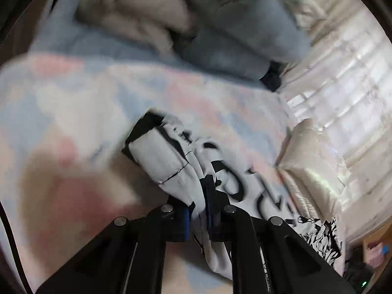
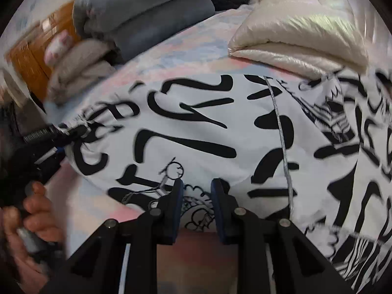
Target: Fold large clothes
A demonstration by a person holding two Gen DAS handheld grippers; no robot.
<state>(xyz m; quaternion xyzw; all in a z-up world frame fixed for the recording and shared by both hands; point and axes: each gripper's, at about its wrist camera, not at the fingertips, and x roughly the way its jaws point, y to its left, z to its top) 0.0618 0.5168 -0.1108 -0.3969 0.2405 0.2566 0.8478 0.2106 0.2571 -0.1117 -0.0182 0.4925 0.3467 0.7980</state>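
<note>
A large white shirt with bold black lettering (image 2: 196, 132) lies spread on the pastel bedspread (image 2: 186, 49). My left gripper (image 1: 197, 210) is shut on a bunched edge of the shirt (image 1: 169, 161), which hangs over its fingers; it also shows at the left of the right wrist view (image 2: 61, 142), pinching the shirt's corner. My right gripper (image 2: 197, 196) has its jaws a little apart over the shirt's near hem, with cloth between them; I cannot tell if it grips.
Folded grey and beige clothes (image 2: 137, 17) are piled at the far side of the bed. A shiny cream pillow (image 2: 294, 36) lies at the right. A wooden headboard (image 2: 31, 56) stands far left. A bright curtained window (image 1: 343, 85) is beyond the bed.
</note>
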